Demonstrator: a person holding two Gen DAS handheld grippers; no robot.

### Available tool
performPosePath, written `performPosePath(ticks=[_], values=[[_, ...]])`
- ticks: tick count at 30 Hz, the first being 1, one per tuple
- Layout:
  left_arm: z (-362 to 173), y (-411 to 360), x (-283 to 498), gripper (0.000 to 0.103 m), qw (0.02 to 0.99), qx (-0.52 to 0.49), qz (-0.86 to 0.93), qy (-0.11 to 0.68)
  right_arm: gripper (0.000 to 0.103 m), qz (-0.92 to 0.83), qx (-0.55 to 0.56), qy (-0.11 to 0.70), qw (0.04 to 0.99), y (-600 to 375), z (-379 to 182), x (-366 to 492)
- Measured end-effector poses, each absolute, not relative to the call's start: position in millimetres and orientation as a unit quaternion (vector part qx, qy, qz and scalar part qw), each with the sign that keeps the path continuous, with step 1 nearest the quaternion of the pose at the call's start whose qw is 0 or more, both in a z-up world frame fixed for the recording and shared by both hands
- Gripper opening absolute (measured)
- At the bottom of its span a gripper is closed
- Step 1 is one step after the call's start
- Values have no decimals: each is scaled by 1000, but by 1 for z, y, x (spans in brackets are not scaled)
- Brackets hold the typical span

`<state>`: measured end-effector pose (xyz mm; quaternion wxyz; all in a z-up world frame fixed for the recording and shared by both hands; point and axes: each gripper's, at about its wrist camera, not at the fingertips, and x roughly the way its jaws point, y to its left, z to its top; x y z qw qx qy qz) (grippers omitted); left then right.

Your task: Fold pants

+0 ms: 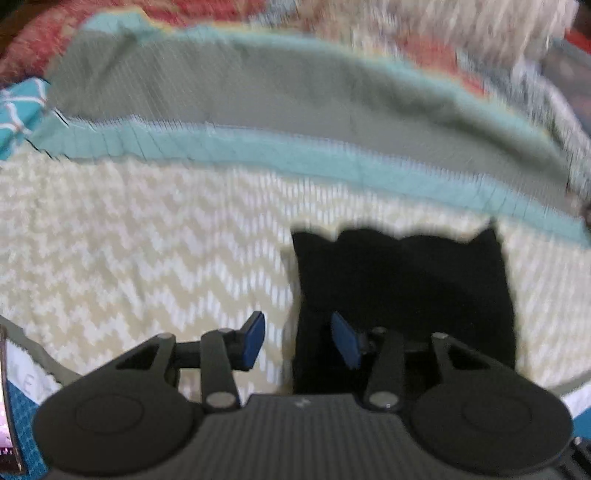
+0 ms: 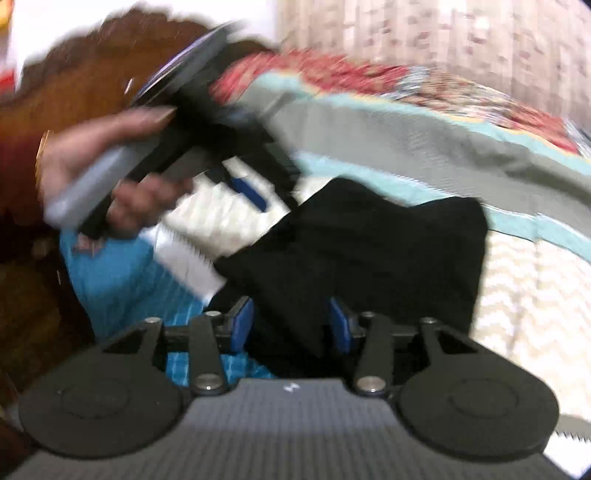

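Up close, the left gripper [image 1: 297, 341] has its blue pads [image 1: 255, 341] apart with nothing pinched between them. Its left pad hangs over the cream zigzag bedspread [image 1: 129, 240]; its right pad sits over the left edge of the black pants [image 1: 406, 288]. Whether that pad touches the cloth cannot be told through the blur. The pants lie on the bedspread as a folded dark block, their far edge wavy and just short of a teal band [image 1: 295, 155]. Beyond the band runs a grey strip [image 1: 258, 92], then a red patterned cover [image 1: 184, 14].

The right gripper [image 2: 291, 325] also has its jaws apart, and a fold of the pants [image 2: 369, 251] runs between the two blue pads [image 2: 242, 325]. The pads do not visibly press on it. From here the pants spread up and to the right across the bedspread [image 2: 524, 295], reaching the teal band [image 2: 369, 177]. To the left lies blue patterned fabric [image 2: 110, 280] with a white strip [image 2: 188, 258] at its edge.

Farther off in the right wrist view, a hand [image 2: 110, 158] grips the handle of the left gripper [image 2: 255, 195], which is tilted down toward the top left corner of the pants. A brown wooden headboard [image 2: 92, 74] stands behind the hand.
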<state>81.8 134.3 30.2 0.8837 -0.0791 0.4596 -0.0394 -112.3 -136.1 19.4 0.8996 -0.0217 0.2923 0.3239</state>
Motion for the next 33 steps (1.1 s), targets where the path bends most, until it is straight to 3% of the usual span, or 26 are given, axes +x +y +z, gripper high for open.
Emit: performPosePath(ticks=[4,6,10,12,15,18,22,28,29,31,33], values=[[51,131,75,41,894,-129,-79,422,45,263,30,282,922,-164,40,-82],[49,118,74,41,897,-122,-94,414,37,236,49,298,924,-165,43,-55],[28,99,77,40,891,-125,-105,424,34,233,125,359,895,-163,26,10],[10,93,85,40,883,-129,-94,441,34,223,166,390,878,-161,10,34],[-15,84,102,30,878,-102,-66,462,35,174,178,423,872,-154,-1,54],[-34,77,115,31,869,-88,-51,485,35,145,203,472,846,-155,-21,76],[-38,55,114,31,877,-14,-37,479,36,133,184,469,854,-148,-25,70],[-28,62,109,31,878,-29,-46,476,46,130,184,460,859,-154,-15,59],[-24,65,105,32,878,-35,-48,475,48,129,196,453,860,-169,-16,63],[-11,74,90,50,884,-69,-67,457,48,125,211,426,871,-182,-7,46],[3,88,67,56,895,-107,-81,426,48,133,187,388,893,-186,9,15]])
